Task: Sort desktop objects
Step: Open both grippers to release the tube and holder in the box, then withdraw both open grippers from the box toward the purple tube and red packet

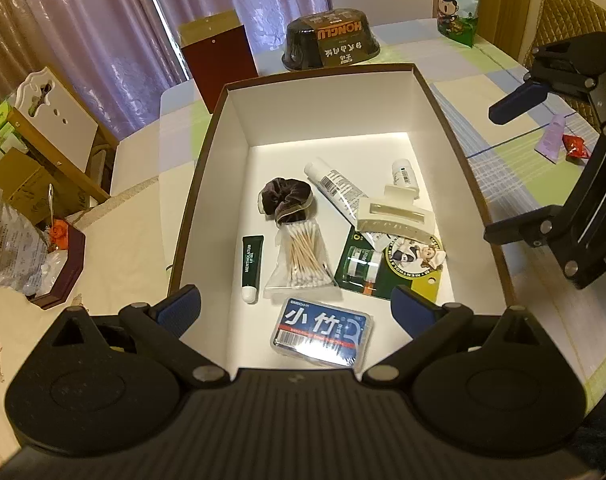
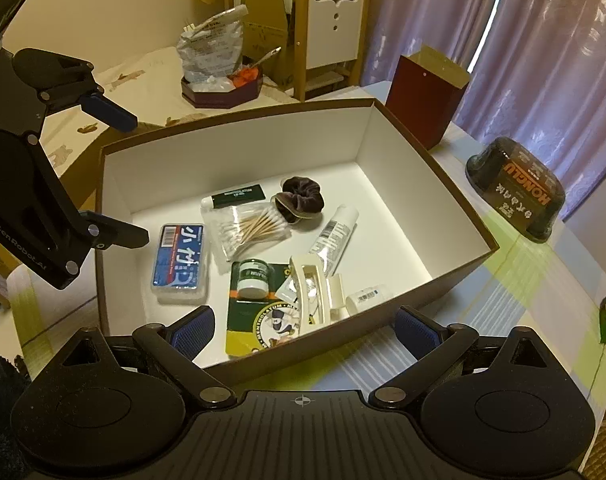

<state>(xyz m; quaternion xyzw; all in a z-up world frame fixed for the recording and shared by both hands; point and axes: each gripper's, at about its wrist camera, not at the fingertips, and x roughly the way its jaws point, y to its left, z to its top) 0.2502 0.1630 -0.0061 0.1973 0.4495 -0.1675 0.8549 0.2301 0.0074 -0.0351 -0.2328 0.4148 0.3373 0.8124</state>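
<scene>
Brown-rimmed white cardboard box [image 1: 459,128] fills the centre of both wrist views and holds the sorted items: a dark velvet scrunchie [image 1: 285,199], a clear bag of cotton swabs [image 1: 301,260], a dark green lip-gel tube [image 1: 252,262], a blue plastic floss-pick case [image 1: 323,330], a white squeeze tube [image 1: 335,190], a cream hair claw clip [image 1: 395,216] and a green carded balm jar [image 1: 363,264]. Left gripper [image 1: 295,308] hovers at the bottom of its frame, fingers wide apart and empty. Right gripper [image 2: 303,326] likewise gapes, gripping nothing. At the right edge of the left view, a lilac tube [image 1: 551,140] and red packet [image 1: 577,146] lie on the checked tablecloth [image 1: 499,80].
</scene>
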